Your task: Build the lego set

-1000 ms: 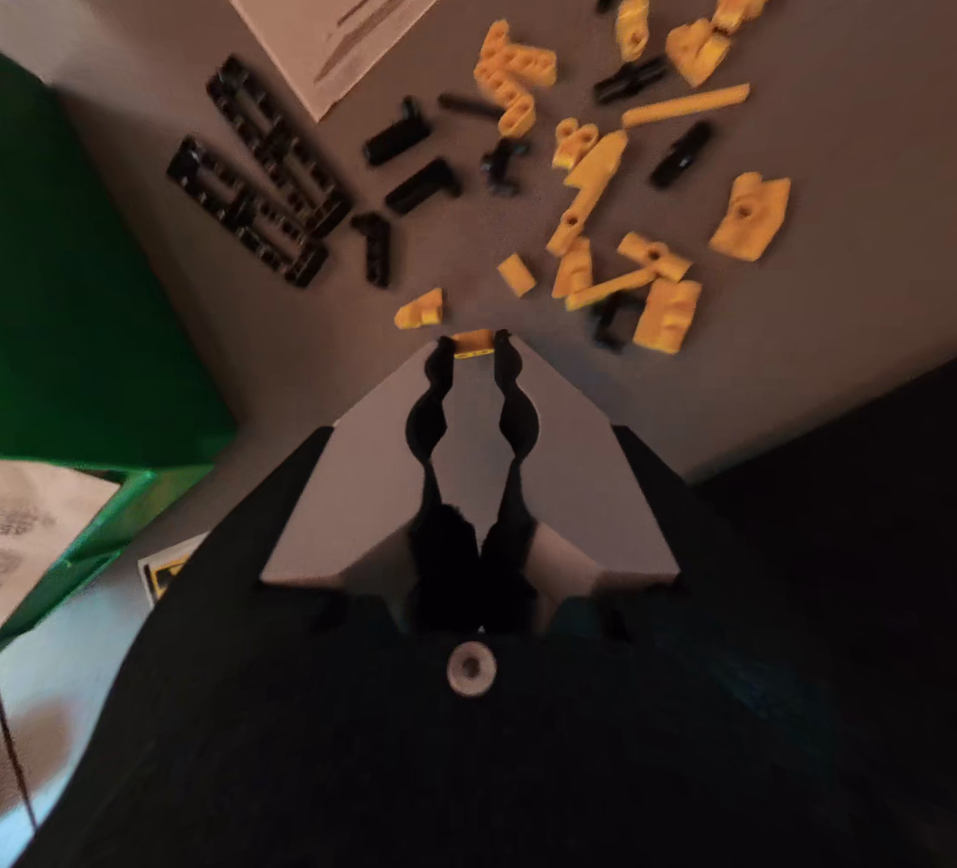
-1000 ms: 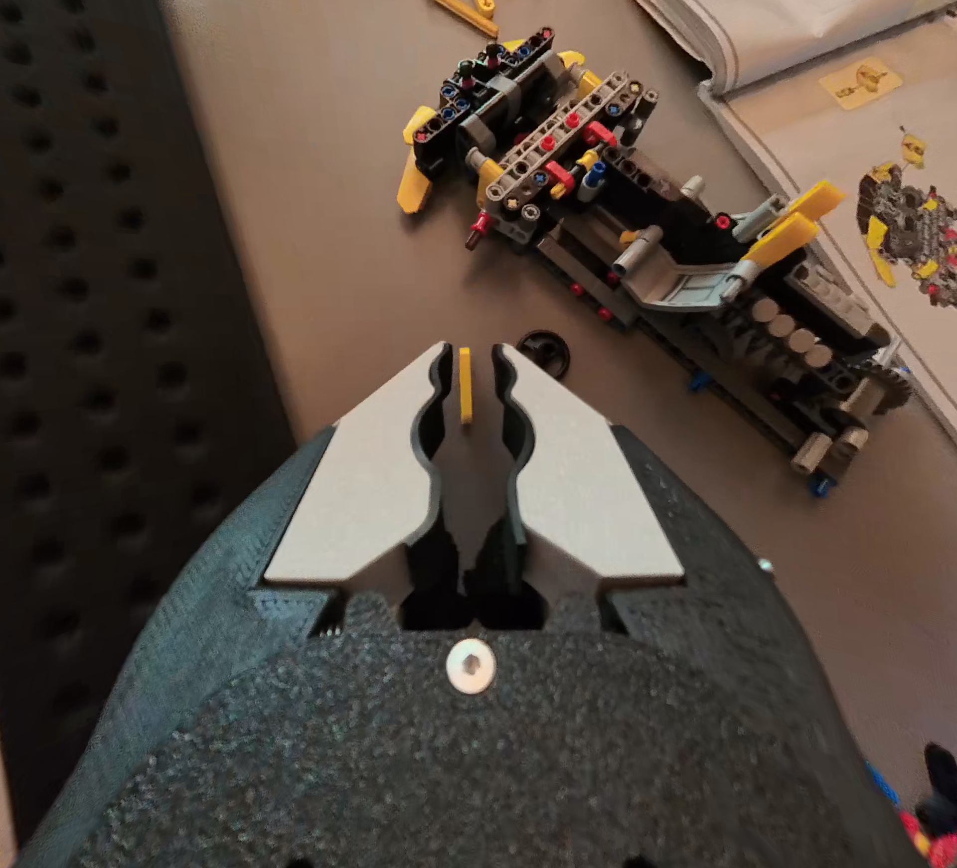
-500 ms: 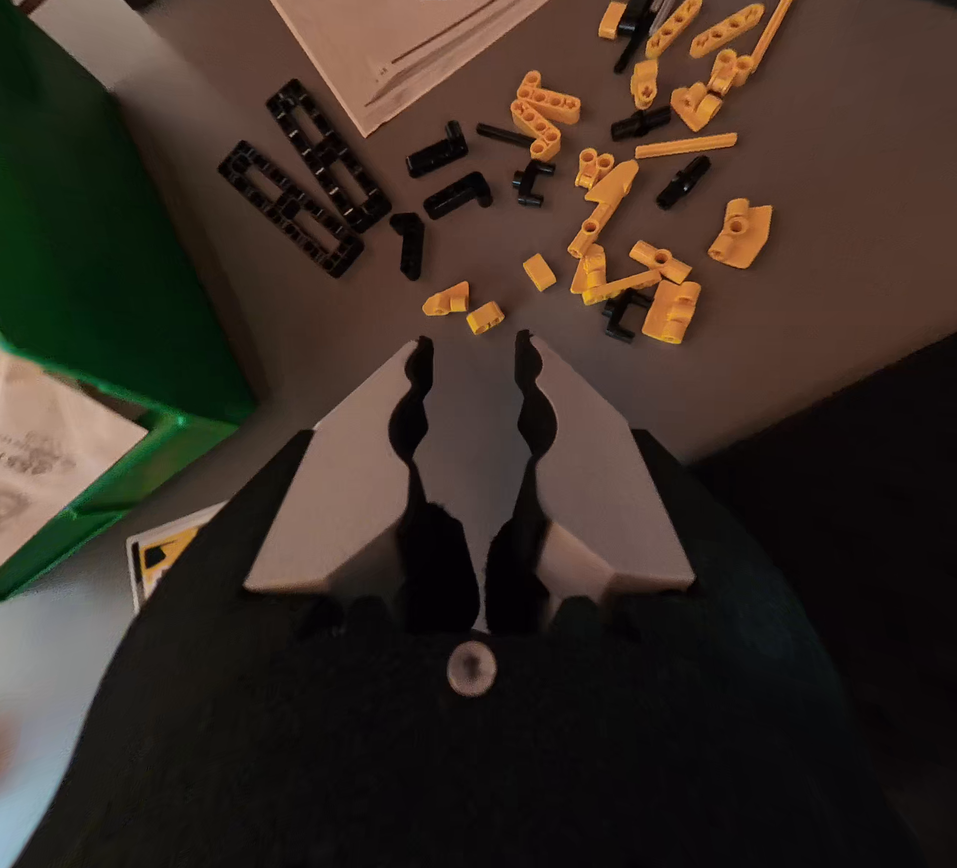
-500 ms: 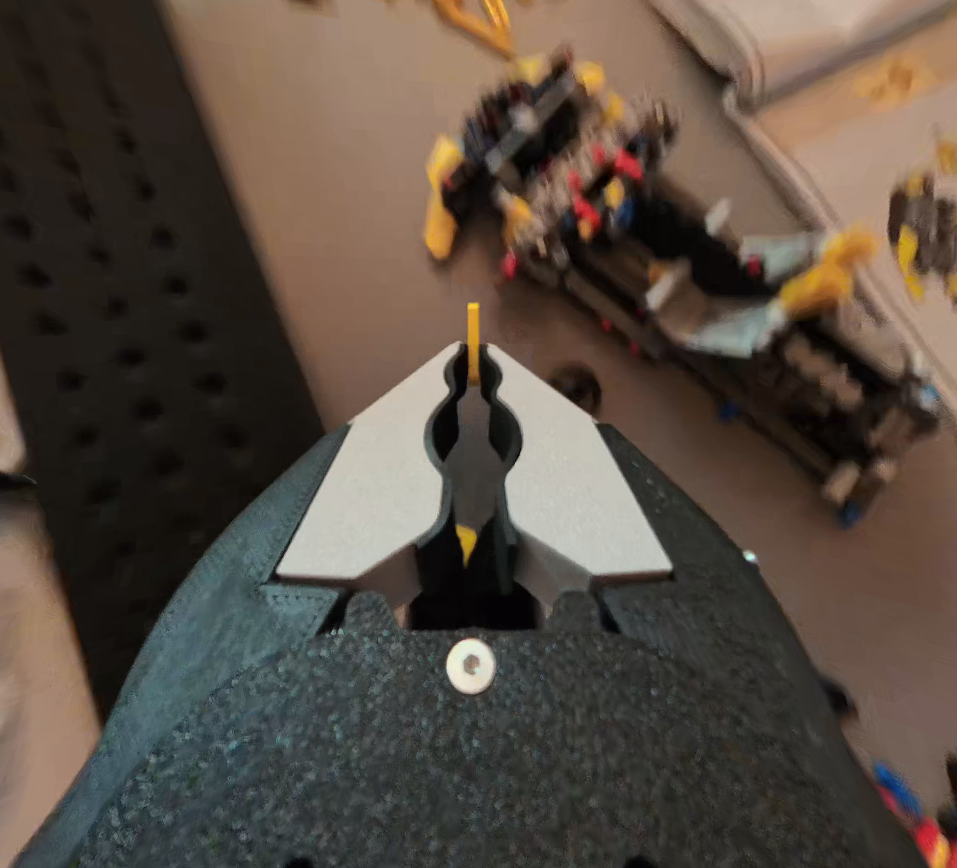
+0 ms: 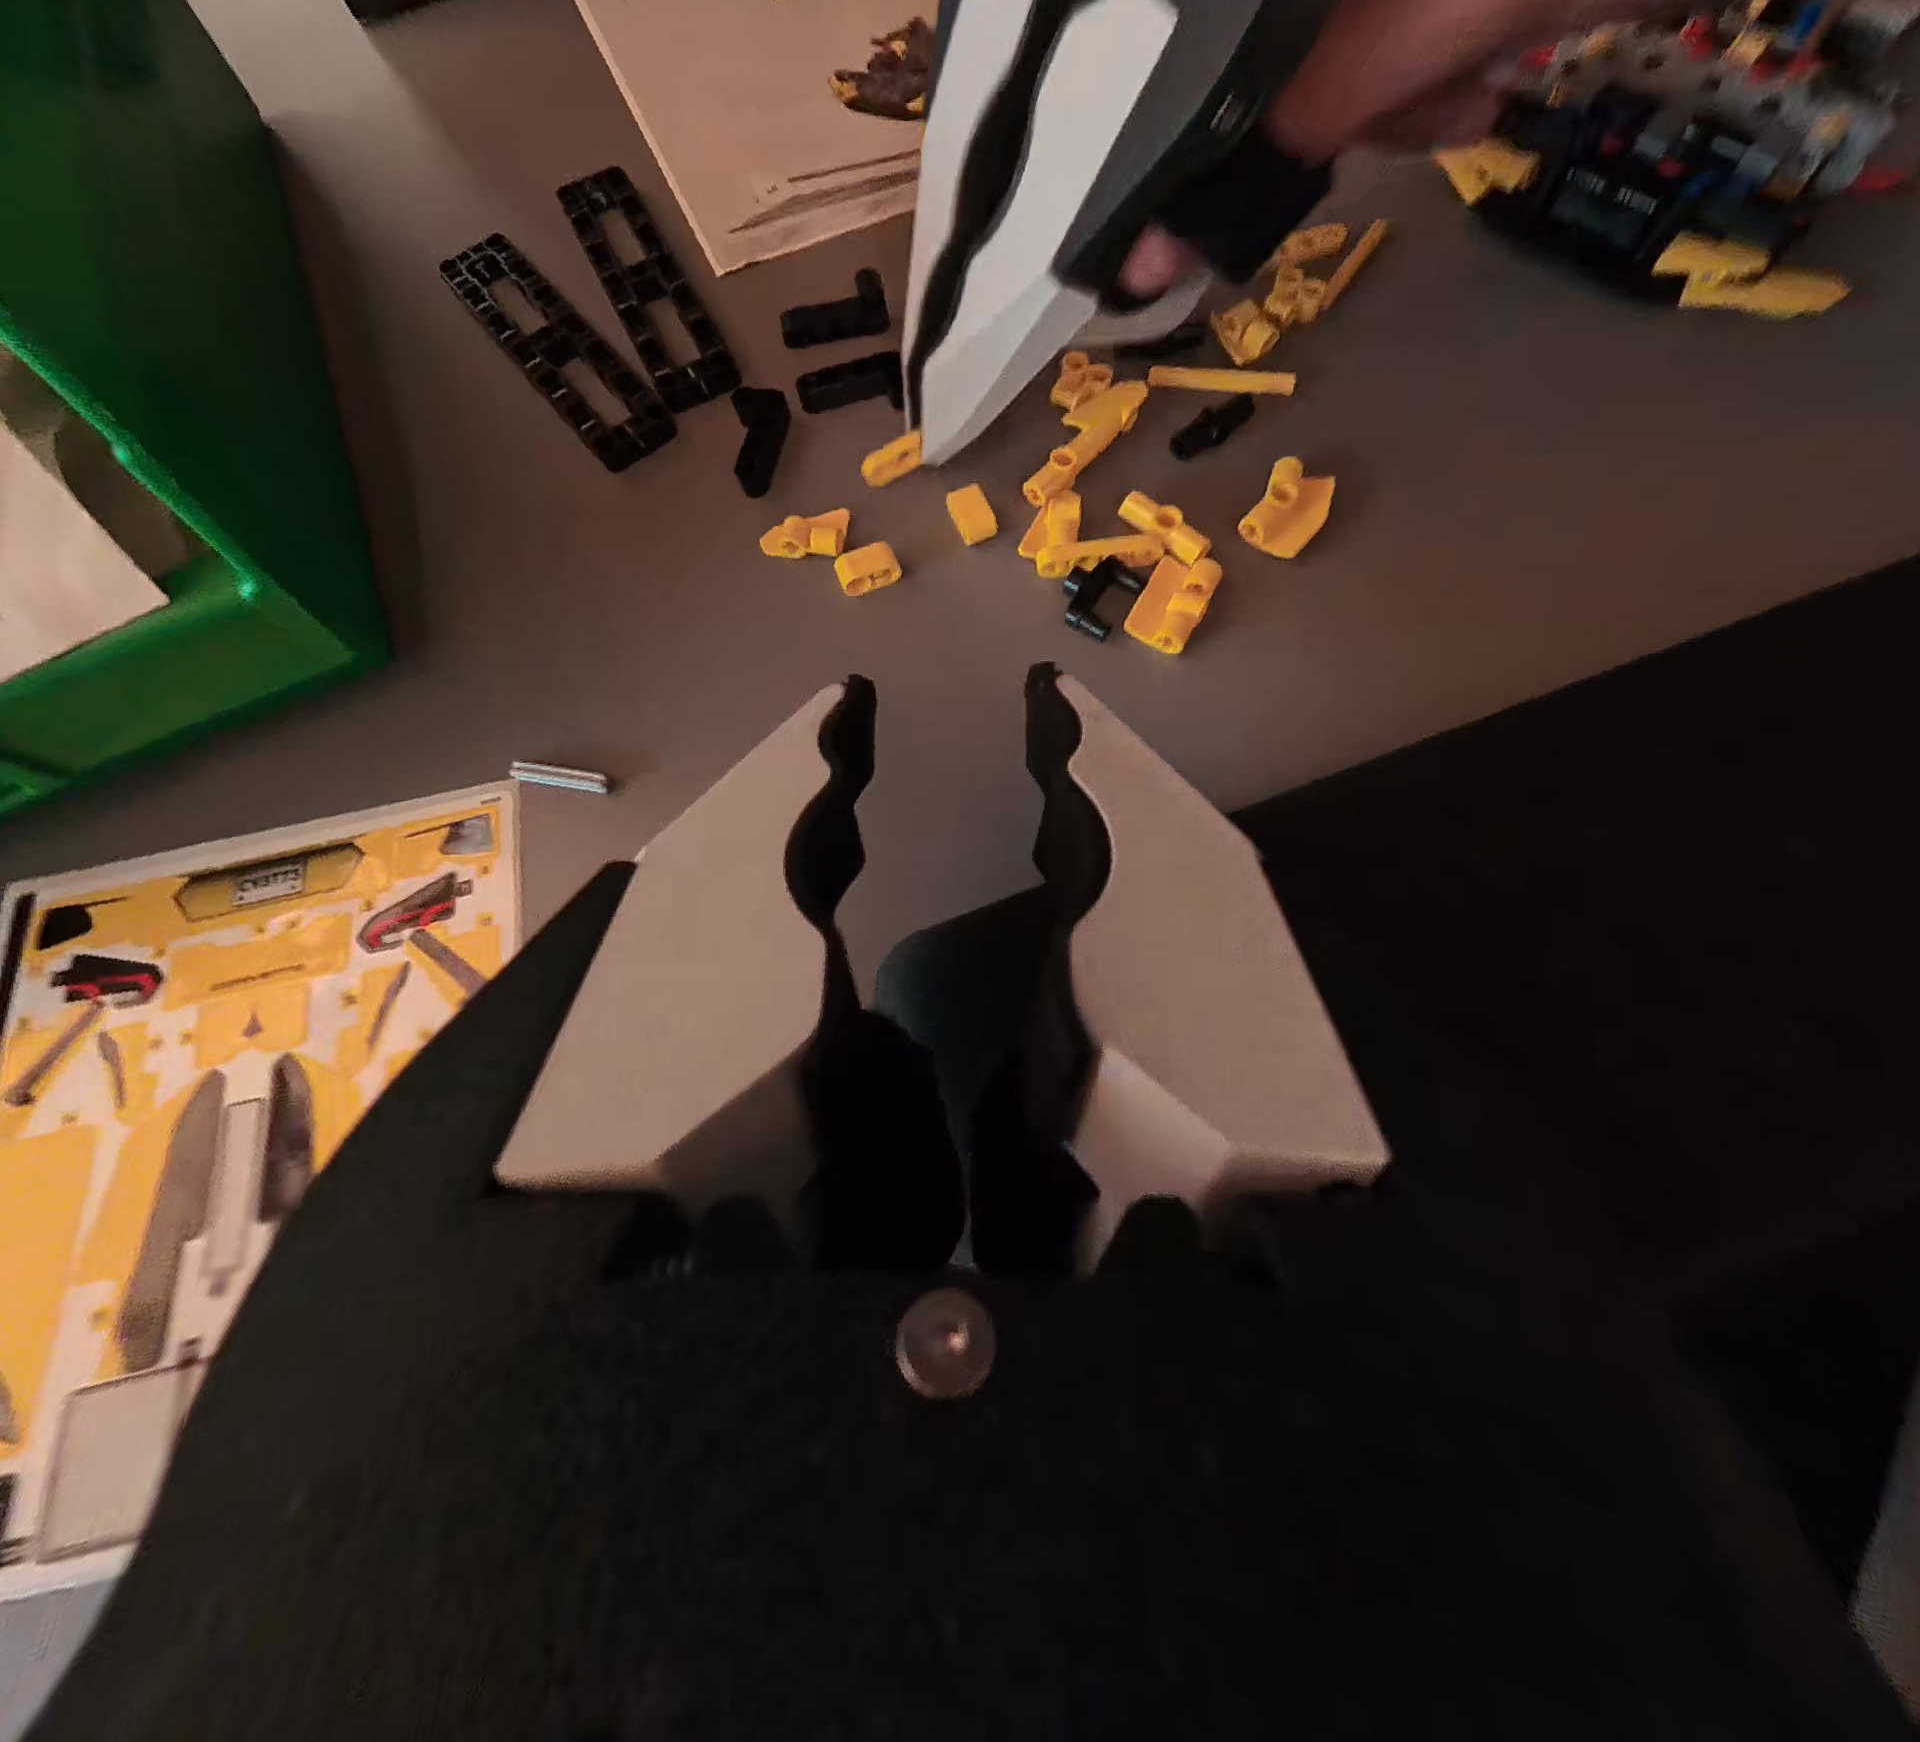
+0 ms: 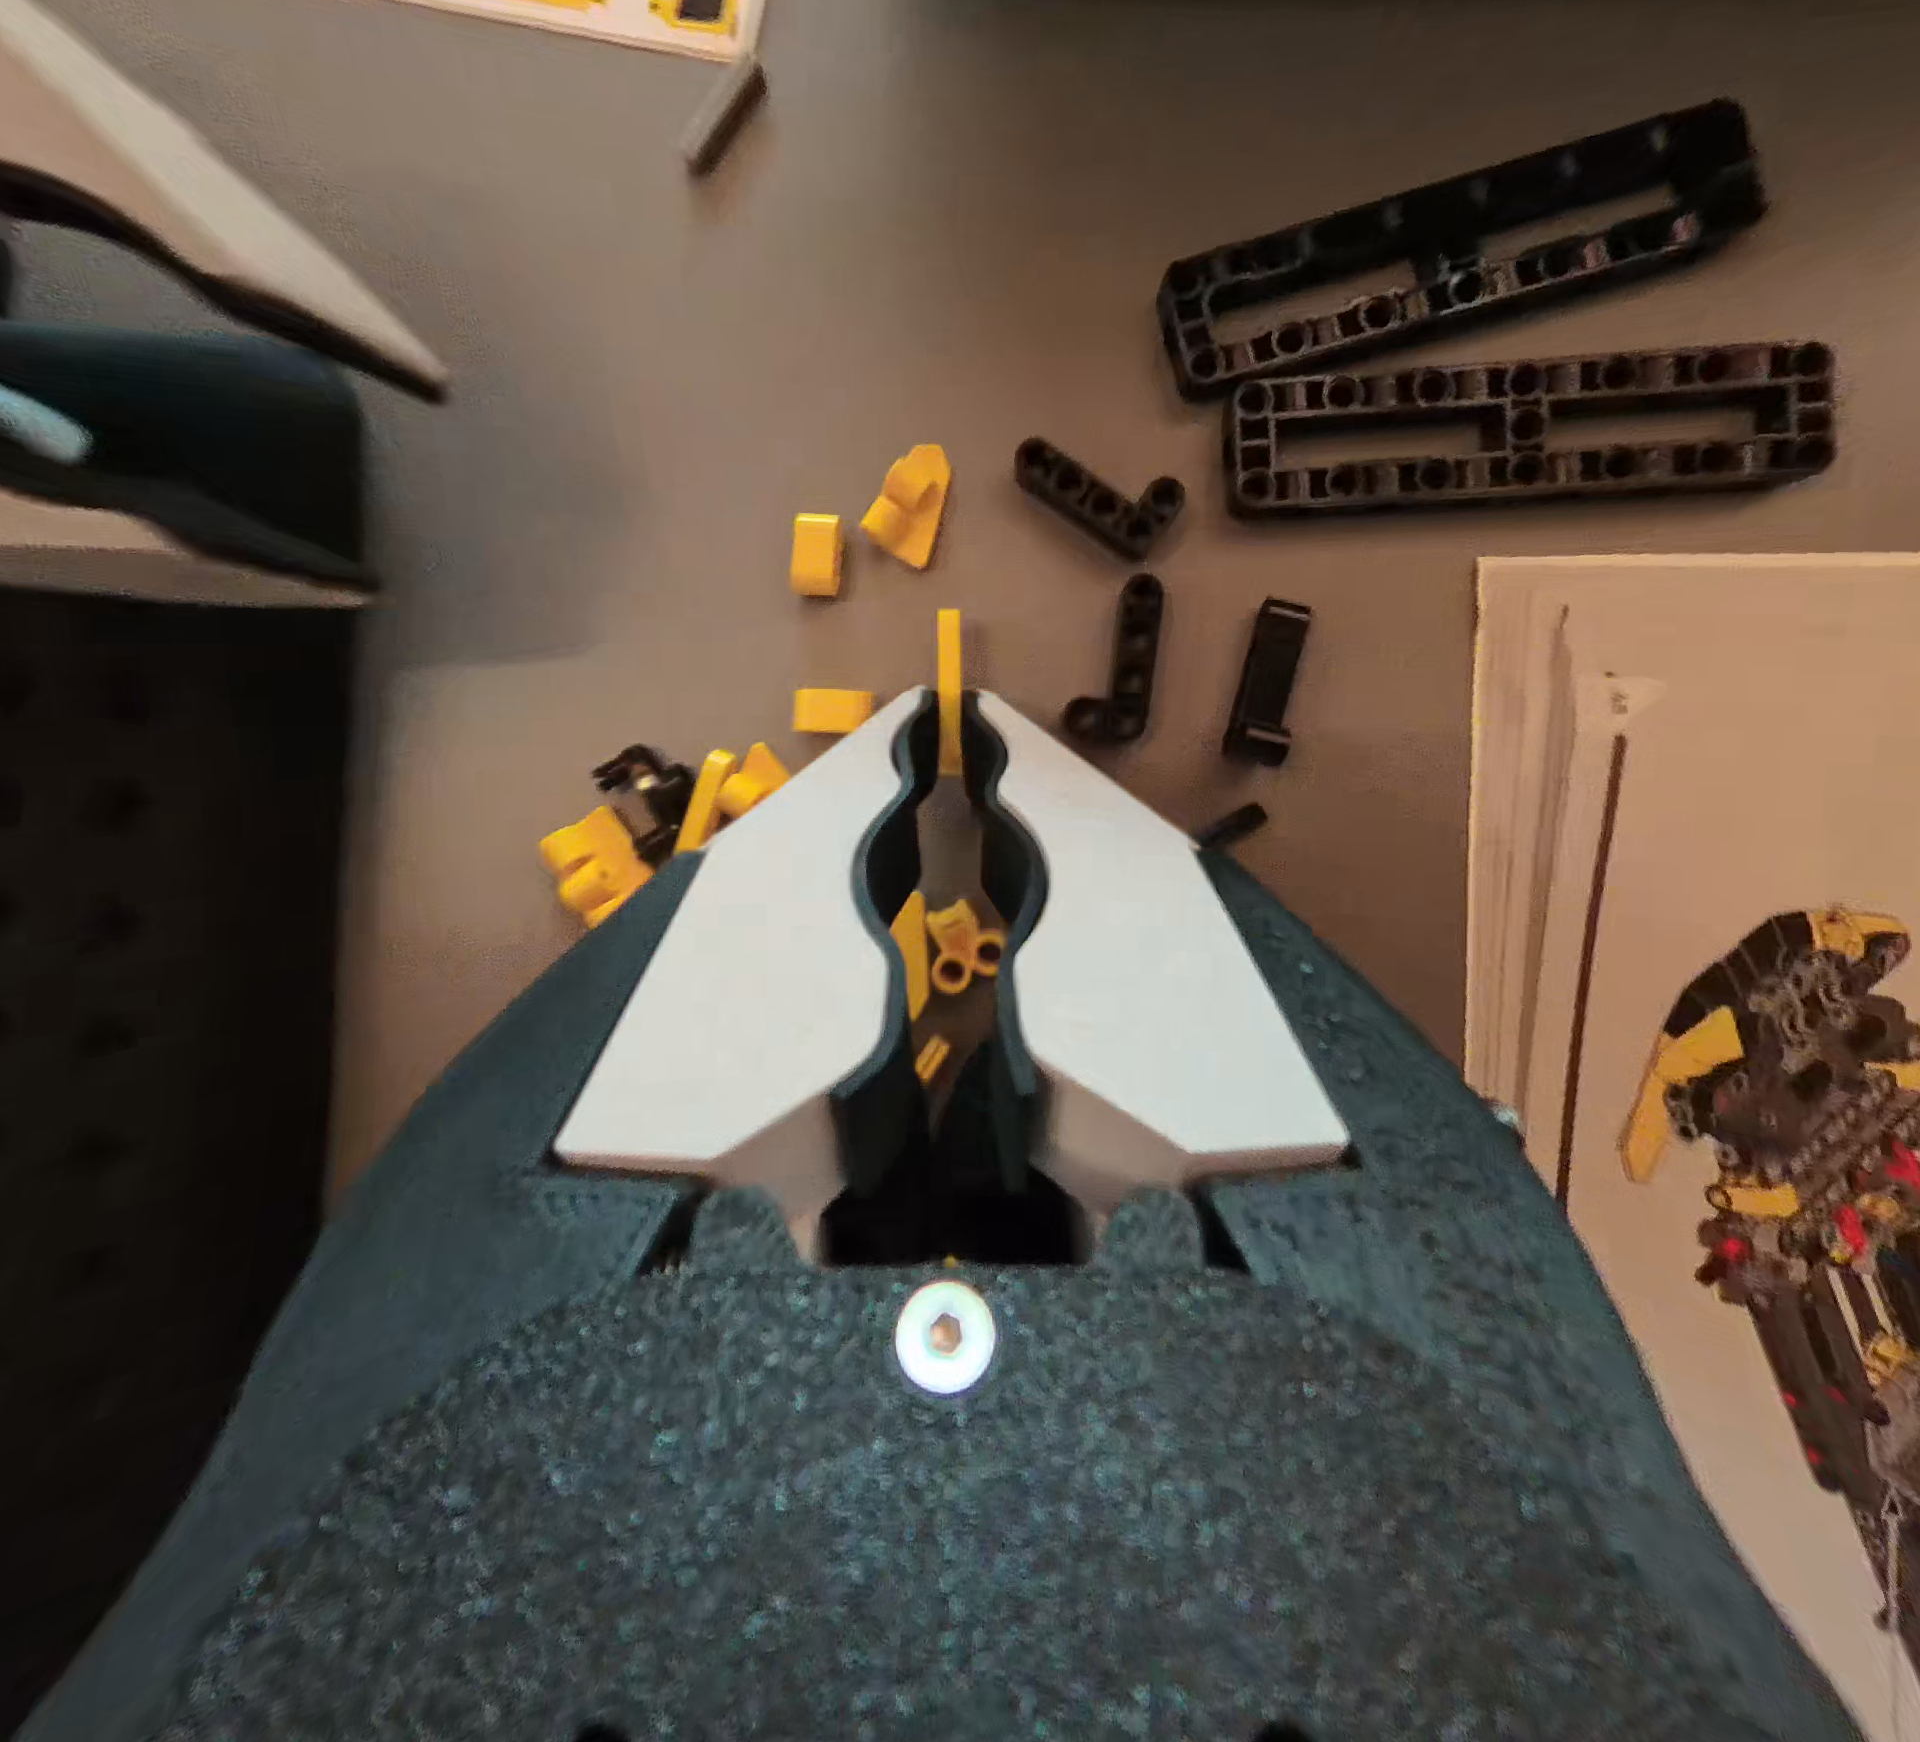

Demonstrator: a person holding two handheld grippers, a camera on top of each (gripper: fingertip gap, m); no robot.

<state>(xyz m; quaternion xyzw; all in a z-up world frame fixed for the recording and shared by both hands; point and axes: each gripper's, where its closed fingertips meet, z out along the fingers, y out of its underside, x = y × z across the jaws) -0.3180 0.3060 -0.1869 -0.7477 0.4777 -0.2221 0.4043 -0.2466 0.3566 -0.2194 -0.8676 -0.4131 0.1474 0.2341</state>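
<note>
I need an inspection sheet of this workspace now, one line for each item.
Surface: grey table, dimly lit.
Job's things: loose yellow pieces; black frames; partly built model; instruction booklet.
Clutter: sticker sheet, green box, small grey rod.
Grippers: left gripper open, empty; right gripper shut on thin yellow piece.
Cables: nothing seen.
Surroundings: dark perforated panel.

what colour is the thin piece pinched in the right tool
Yellow: the thin piece sticks out of the right tool, clearest in the right wrist view.
</note>
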